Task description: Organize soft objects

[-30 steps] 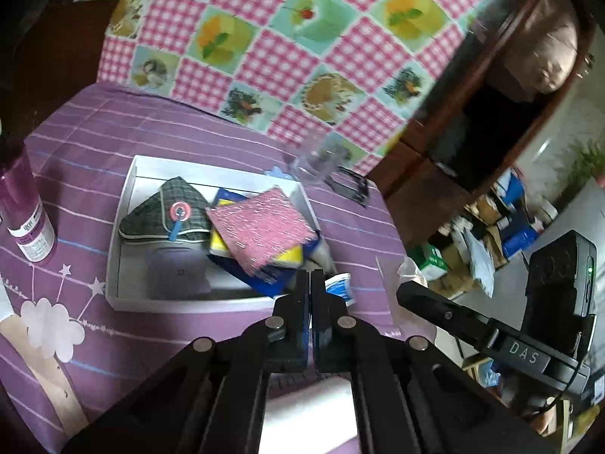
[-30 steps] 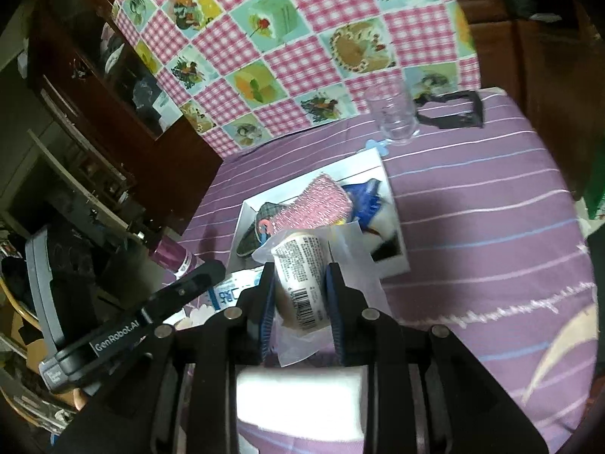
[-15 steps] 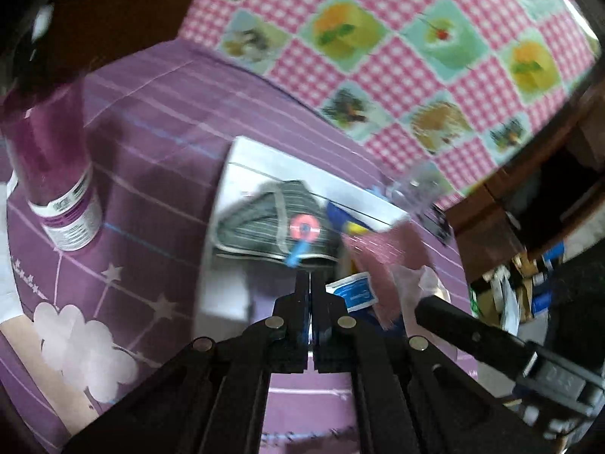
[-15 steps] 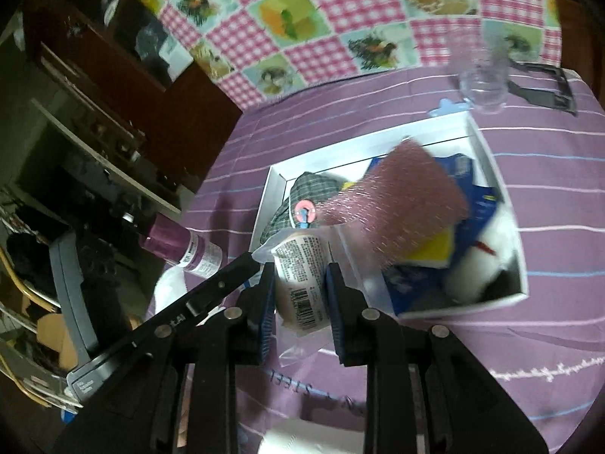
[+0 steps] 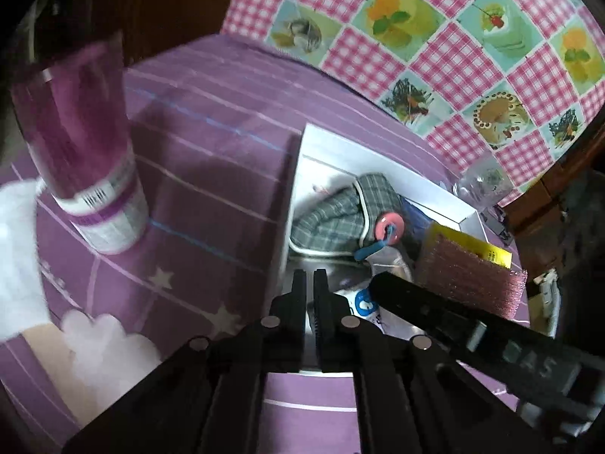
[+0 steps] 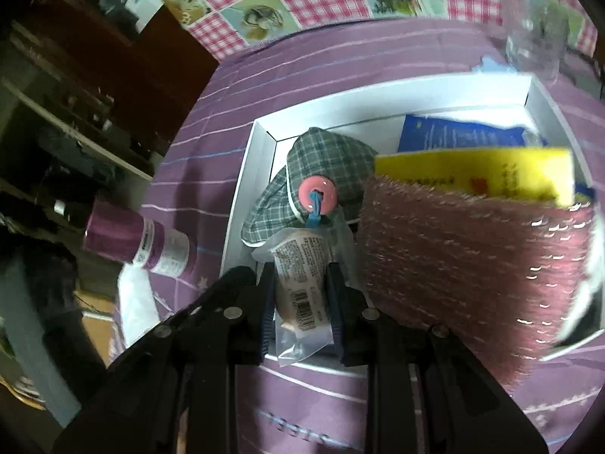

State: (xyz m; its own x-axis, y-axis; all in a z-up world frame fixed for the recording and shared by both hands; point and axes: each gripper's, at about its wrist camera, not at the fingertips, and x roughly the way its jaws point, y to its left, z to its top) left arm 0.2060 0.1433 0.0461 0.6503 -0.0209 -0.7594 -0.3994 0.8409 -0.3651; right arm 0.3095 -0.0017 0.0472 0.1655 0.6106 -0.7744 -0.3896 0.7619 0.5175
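While the left wrist view looks down past the left gripper [image 5: 310,283], its jaws have just been opening a sliver and stand narrow with nothing between them, poised over the near wall of the shallow white cardboard tray [image 5: 298,174]. A checked grey fabric pouch with a pink button [image 5: 340,212] lies inside; a purple plastic bottle [image 5: 87,159] stands well apart on the striped purple tablecloth [image 5: 211,121]. From the right wrist view, the right gripper [image 6: 298,283] clamps a clear-wrapped soft packet with a barcode label [image 6: 300,276], held just over the tray's near edge beside the pouch and a pink knitted scouring pad [image 6: 461,257]. Lowering it into the free corner before letting go looks wisest. Dark wooden cabinets [image 6: 75,75] surround the table.
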